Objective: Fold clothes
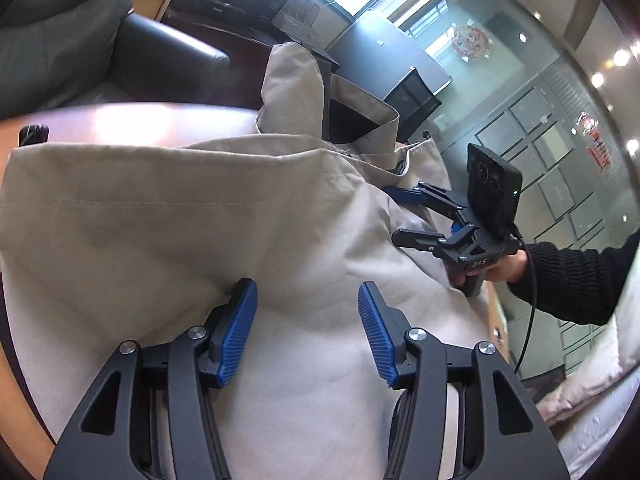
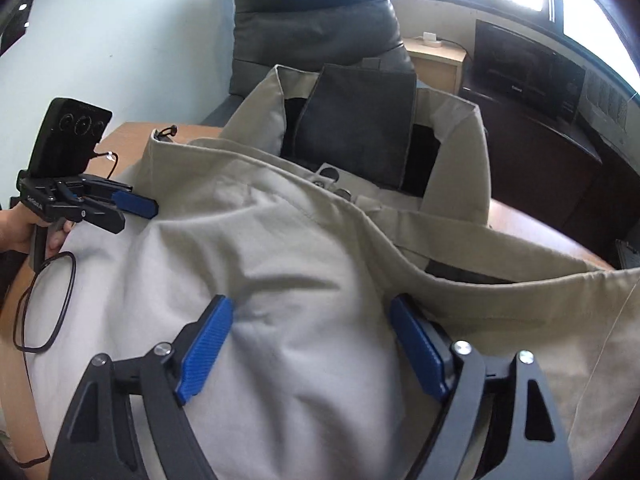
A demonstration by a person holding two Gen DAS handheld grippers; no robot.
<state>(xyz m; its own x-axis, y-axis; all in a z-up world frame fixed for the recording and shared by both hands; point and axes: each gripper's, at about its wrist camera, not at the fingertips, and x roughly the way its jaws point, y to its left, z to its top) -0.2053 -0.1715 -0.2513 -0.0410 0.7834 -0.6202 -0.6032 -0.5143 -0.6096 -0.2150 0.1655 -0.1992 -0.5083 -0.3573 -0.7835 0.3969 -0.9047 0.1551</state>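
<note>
A beige garment with a dark lining (image 1: pixel 200 220) lies bunched on a wooden table; it also fills the right wrist view (image 2: pixel 304 248). My left gripper (image 1: pixel 306 312) is open, its blue pads (image 1: pixel 240 332) resting on the cloth with a hump of fabric between them. It also shows in the right wrist view (image 2: pixel 132 212) at the garment's left edge. My right gripper (image 2: pixel 312 340) is open, pads (image 2: pixel 204 348) pressed on the cloth. In the left wrist view it (image 1: pixel 404 216) sits open at the garment's right edge.
The wooden table (image 2: pixel 124 136) bears the garment. A dark leather chair (image 2: pixel 312 12) stands behind it. A dark cabinet with a printer (image 2: pixel 520 64) is at the right. A black cable (image 2: pixel 44 304) loops on the table by the left gripper.
</note>
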